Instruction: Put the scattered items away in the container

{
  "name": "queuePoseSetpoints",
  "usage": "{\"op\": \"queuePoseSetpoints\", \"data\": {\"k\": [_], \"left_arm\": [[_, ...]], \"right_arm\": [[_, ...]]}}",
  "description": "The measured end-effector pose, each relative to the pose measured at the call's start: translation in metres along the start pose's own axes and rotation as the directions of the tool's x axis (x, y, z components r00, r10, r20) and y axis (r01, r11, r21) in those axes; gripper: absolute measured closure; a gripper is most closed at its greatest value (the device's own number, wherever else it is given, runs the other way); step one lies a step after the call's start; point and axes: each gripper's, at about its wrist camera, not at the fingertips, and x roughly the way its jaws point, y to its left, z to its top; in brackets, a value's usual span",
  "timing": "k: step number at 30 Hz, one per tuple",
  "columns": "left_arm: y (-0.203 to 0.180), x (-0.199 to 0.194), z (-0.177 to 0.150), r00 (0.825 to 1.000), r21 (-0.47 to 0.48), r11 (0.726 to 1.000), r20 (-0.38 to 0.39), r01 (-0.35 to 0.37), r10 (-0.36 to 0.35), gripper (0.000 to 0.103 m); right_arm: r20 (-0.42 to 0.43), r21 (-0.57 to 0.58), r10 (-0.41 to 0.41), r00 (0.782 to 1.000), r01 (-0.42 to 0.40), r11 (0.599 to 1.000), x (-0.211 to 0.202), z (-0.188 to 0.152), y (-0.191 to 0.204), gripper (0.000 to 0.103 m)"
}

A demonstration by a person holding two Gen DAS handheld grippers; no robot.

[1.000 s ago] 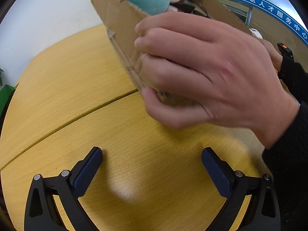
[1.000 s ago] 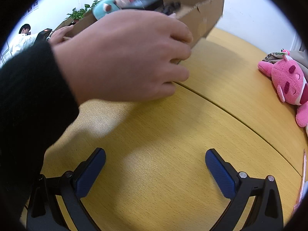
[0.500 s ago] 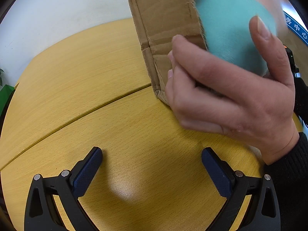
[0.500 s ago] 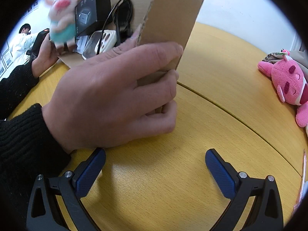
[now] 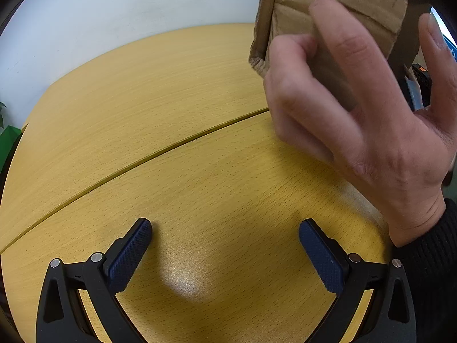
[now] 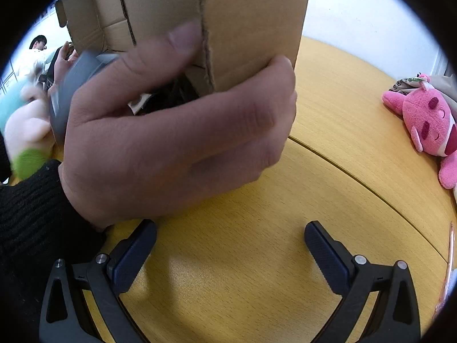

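A brown cardboard box point(image 6: 251, 25) is tipped on its side above the yellow table, held by a bare hand point(image 6: 177, 143) in a black sleeve. Items spill from its open mouth at the left of the right wrist view: a grey object point(image 6: 71, 85) and a blurred teal, cream and green plush toy point(image 6: 25, 131). In the left wrist view the same box point(image 5: 337, 8) shows behind a hand point(image 5: 371, 120) at the upper right. My left gripper point(image 5: 225, 245) and right gripper point(image 6: 230, 244) rest low over the table, both open with nothing between the fingers.
A pink plush toy point(image 6: 428, 120) lies at the right edge of the round wooden table point(image 5: 142, 120). A seam crosses the tabletop. A white wall stands behind. A person sits far off at the upper left of the right wrist view. A green plant leaf point(image 5: 5, 137) pokes in at left.
The hands have tipped the box further, from tilted to on its side, and its contents are tumbling out toward the left. Both grippers stayed still and open.
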Motion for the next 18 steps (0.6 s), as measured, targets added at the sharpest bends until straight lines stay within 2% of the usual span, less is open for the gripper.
{"op": "queuePoseSetpoints", "data": {"k": [18], "left_arm": [[0.0002, -0.0025, 0.0004, 1.000, 0.000, 1.000, 0.001, -0.001, 0.001, 0.000]], "right_arm": [[0.000, 0.000, -0.001, 1.000, 0.001, 1.000, -0.0022, 0.0007, -0.0031, 0.000]]}}
